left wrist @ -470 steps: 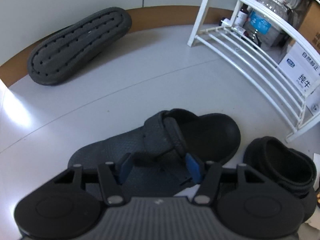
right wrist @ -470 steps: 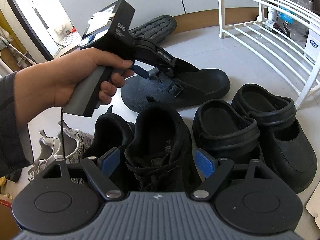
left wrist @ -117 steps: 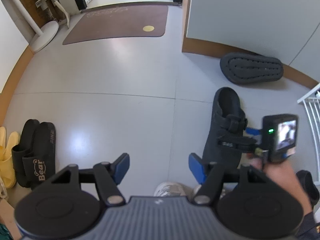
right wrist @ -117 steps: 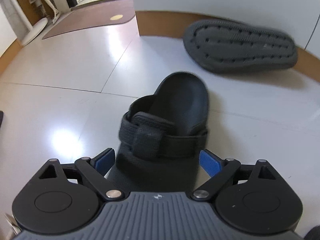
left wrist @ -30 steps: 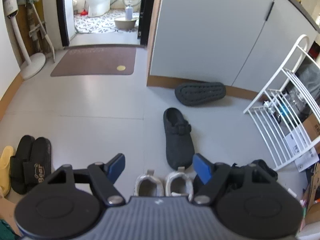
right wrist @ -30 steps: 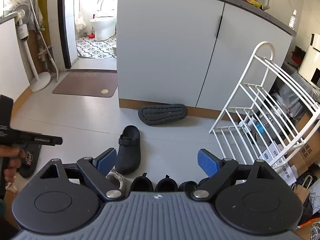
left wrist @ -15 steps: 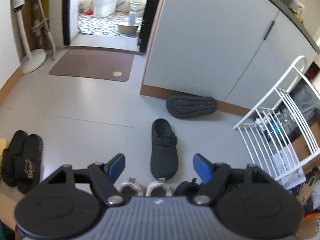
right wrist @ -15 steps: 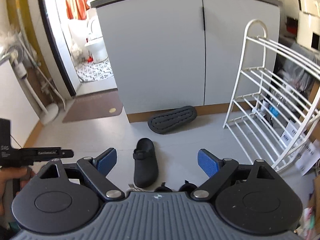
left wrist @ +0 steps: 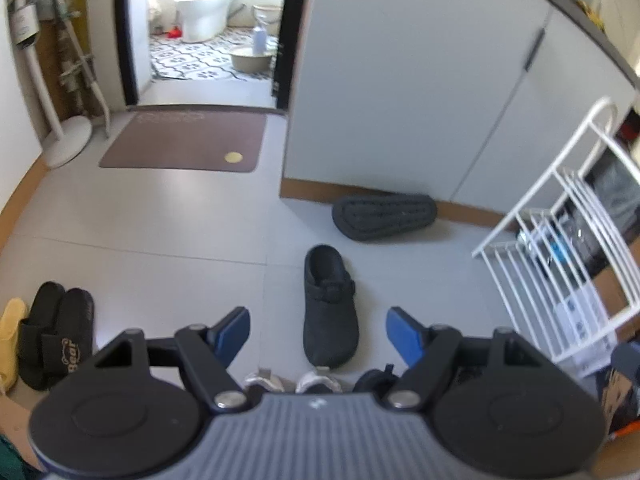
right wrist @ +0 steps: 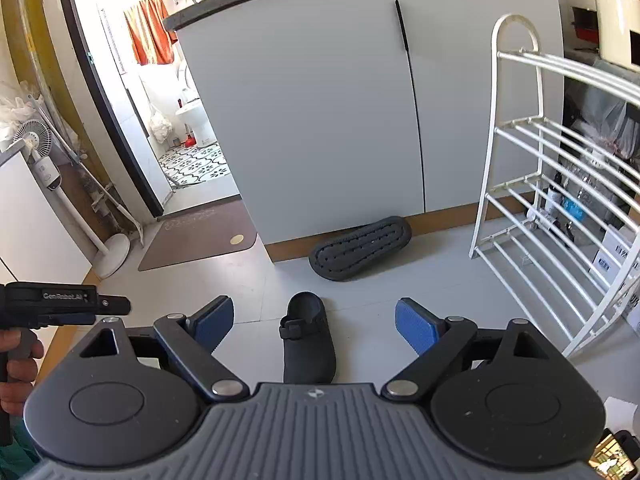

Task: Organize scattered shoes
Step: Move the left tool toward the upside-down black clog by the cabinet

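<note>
1. Grey floor tiles (left wrist: 160,240) stretch before a white cabinet (right wrist: 320,120).
2. Black clog (left wrist: 329,308) lies near the cabinet's base, beside an overturned slipper (left wrist: 384,217).
3. Left gripper (left wrist: 318,334) and right gripper (right wrist: 314,322) hang spread wide, grasping nothing.

White sneakers (left wrist: 294,382) and black shoes (left wrist: 376,380) lie mostly hidden behind the tool.

Left wrist view: high, looking steeply down past its own tongs (left wrist: 318,330) at the floor (left wrist: 160,240). Right wrist view: high, aimed less steeply past its tongs (right wrist: 314,320), taking in more of the cabinet (right wrist: 320,100). Shared: clog (left wrist: 329,306) (right wrist: 307,338), upturned slipper (left wrist: 385,216) (right wrist: 361,247), mat (left wrist: 186,140) (right wrist: 200,234), white rack (left wrist: 560,248) (right wrist: 552,200), bathroom doorway (left wrist: 208,28) (right wrist: 176,120). All distant.
</note>
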Demonstrator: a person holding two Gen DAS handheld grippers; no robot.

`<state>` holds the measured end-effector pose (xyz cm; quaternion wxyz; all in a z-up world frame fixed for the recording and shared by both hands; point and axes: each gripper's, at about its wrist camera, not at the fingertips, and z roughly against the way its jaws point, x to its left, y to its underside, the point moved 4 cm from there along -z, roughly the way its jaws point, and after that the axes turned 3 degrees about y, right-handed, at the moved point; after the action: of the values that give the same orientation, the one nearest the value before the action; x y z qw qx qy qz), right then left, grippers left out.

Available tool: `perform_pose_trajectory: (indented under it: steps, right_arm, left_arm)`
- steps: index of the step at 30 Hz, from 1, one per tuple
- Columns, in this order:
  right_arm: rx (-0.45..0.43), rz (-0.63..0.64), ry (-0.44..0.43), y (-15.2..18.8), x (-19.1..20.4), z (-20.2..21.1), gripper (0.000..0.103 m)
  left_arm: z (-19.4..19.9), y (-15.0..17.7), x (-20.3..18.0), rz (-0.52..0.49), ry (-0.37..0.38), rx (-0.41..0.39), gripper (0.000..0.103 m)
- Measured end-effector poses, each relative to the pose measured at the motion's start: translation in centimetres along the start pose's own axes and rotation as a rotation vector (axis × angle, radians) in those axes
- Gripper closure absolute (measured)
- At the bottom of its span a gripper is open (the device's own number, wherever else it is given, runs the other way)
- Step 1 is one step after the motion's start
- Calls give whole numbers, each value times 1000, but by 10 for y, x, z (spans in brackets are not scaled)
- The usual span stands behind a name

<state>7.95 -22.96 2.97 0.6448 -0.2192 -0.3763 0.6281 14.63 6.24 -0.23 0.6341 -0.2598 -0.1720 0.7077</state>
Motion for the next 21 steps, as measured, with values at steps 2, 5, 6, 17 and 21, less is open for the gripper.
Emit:
perform_pose_trajectory:
  steps: [2, 5, 6, 17, 21]
  right_arm:
    - [-12, -8, 56, -1, -6, 0, 12]
    - [7, -16, 62, -15, -17, 1, 12]
    - [14, -17, 60, -19, -19, 0, 12]
    - [66, -78, 126, -34, -46, -77, 12]
    - [101, -65, 108, -25, -54, -123, 12]
  left_arm:
    - [-10, -5, -6, -24, -3, 9, 26]
    - [-23, -14, -13, -30, 15, 12, 26]
    - [-34, -19, -16, -43, 8, 15, 26]
    - [-155, -69, -44, -214, -62, 55, 26]
    - [-196, -85, -47, -246, -64, 42, 25]
